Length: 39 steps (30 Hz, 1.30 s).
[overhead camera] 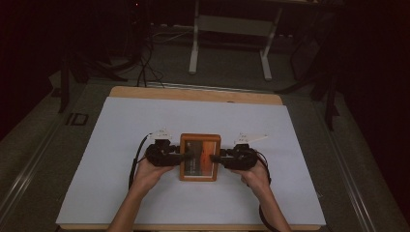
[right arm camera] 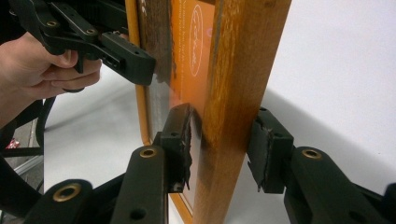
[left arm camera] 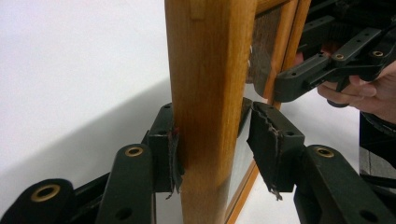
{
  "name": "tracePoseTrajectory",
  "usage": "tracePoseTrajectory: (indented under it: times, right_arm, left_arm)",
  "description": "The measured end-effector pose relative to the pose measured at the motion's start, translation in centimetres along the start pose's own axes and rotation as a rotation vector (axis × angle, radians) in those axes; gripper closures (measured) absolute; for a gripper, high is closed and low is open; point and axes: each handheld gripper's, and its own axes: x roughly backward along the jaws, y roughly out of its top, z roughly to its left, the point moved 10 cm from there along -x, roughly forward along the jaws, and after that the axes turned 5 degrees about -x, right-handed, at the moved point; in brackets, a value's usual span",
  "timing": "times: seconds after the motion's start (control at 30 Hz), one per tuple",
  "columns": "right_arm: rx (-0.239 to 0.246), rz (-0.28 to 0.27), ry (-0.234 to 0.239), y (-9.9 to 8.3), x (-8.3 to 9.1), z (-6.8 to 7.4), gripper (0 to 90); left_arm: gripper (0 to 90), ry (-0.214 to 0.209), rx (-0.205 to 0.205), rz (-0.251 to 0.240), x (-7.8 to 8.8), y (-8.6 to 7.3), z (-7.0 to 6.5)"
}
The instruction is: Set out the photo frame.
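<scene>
White sheet (overhead camera: 121, 145) mid-frame carries wooden picture frame (overhead camera: 199, 157); left gripper (left arm camera: 212, 140) and right gripper (right arm camera: 219, 144) straddle its side rails, pads slack with gaps showing, so frame could tip or slip.

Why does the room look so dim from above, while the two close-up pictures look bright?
High view: the surroundings are dark and the white sheet looks dull, with little shadow. Left gripper view: the wooden frame is sharp and brightly lit, casting a soft grey shadow on the sheet. Right gripper view: the glass mirrors the claw, and the near links blur.
</scene>
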Motion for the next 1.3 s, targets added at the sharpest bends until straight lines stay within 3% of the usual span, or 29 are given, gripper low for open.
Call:
tracePoseTrajectory:
  times: [0.33,0.53,0.9,1.13,1.3]
  right_arm:
    - [-0.006,0.005,-0.004,0.2,-0.3,-0.3,62.7]
    - [-0.004,0.015,0.003,0.0,-0.1,-0.3,62.9]
    - [0.004,0.019,0.004,0.0,-0.1,-0.3,62.2]
    - [0.006,0.010,-0.004,0.1,0.2,-0.3,43.0]
    - [0.027,0.022,-0.031,-0.2,1.4,-0.5,37.2]
  left_arm:
    - [53.5,-0.003,0.015,-0.009,-0.2,-0.1,0.6]
    - [52.8,0.022,-0.015,0.001,-0.3,0.0,0.3]
    - [49.6,0.027,-0.015,0.034,-0.3,-0.5,0.1]
    - [37.3,0.029,-0.007,0.025,0.4,-1.0,0.1]
    - [32.8,0.080,-0.012,0.025,2.1,-1.7,0.7]
